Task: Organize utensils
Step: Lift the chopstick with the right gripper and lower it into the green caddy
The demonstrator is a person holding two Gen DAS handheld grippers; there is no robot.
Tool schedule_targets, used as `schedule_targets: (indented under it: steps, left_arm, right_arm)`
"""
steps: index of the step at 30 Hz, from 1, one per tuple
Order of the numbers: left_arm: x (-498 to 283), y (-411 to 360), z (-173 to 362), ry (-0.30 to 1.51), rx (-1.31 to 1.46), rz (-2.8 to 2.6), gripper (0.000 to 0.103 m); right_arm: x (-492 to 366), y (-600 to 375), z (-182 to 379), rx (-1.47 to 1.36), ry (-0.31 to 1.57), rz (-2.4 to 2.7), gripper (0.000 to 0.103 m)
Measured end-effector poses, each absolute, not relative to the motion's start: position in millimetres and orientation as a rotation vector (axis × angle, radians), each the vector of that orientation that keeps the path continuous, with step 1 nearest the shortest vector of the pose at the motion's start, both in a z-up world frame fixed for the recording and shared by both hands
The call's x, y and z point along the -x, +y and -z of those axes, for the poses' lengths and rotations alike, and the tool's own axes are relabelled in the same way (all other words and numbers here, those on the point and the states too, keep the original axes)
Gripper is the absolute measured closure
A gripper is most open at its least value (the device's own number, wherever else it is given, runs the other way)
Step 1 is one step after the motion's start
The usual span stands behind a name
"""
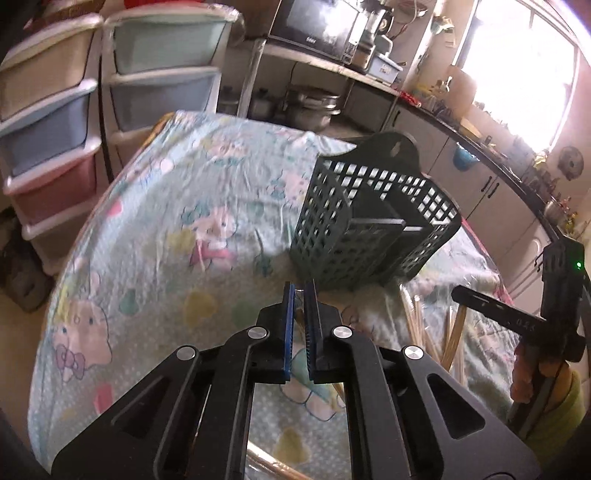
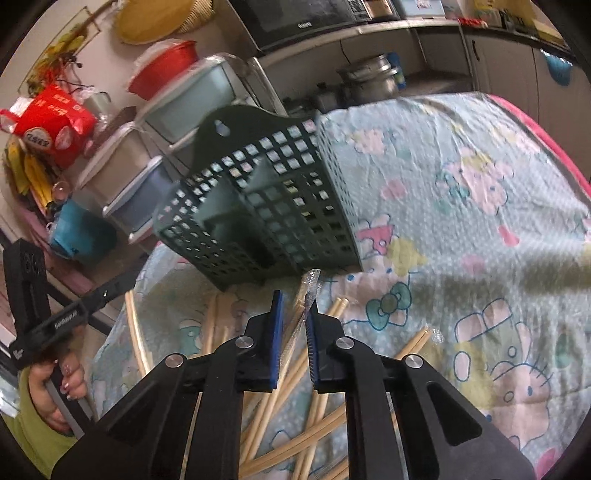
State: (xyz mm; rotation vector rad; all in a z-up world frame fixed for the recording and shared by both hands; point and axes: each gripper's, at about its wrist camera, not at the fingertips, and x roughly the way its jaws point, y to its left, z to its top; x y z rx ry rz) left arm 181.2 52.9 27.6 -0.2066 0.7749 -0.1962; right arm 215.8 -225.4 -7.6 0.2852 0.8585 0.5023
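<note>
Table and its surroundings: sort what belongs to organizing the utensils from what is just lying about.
Part of the job:
- green slotted utensil basket
- loose wooden chopsticks on the cartoon tablecloth
- wrapped chopstick between the right tool pads
- left tool, shut

Lying about:
- plastic drawers
- microwave
- steel pots
- red bag

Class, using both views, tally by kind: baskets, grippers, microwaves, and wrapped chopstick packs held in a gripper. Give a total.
basket: 1
grippers: 2 (left gripper, right gripper)
microwave: 1
wrapped pack, held in the right gripper: 1
Total: 5
</note>
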Motion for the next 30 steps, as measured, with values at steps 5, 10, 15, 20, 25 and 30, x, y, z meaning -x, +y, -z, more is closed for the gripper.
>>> schedule_targets:
  steps: [5,10,15,20,25,30]
  left_arm:
    - [-179.3,46.9,-52.7,0.718,0.198,0.223,0.100]
    - [-180.8,38.7,-84.5,0.647,0.188,0.257,0.100]
    - [-183.7,31.9,-116.9,0.573,0.186,0.291,0.101]
    - [-185.9,24.0,-148.7,0.500,0.184,0.324,0.101]
    - [-189.1,16.9,-174.2,0.443,0.186,0.352,0.101]
    - [-191.5,11.3,-196.5,0.386,0.180,0.364,0.101]
  right_arm:
    - [-203.4,-225.4,-16.9,-0.276,0.805,-0.540,0.094]
    - [-191.7,-224.6,-46.3,-0.260,0.738,-0.576,0.096]
    - [-181.1,-224.4,-83.5,-0.231,0.651,-0.589,0.098]
    - [-176.6,-224.5,-117.7,-0.189,0.558,-0.585,0.098]
    - [-178.6,-225.3,-148.1,-0.162,0.467,-0.568,0.098]
    - [-189.3,-226.8,-170.5,-0.160,0.409,-0.554,0.098]
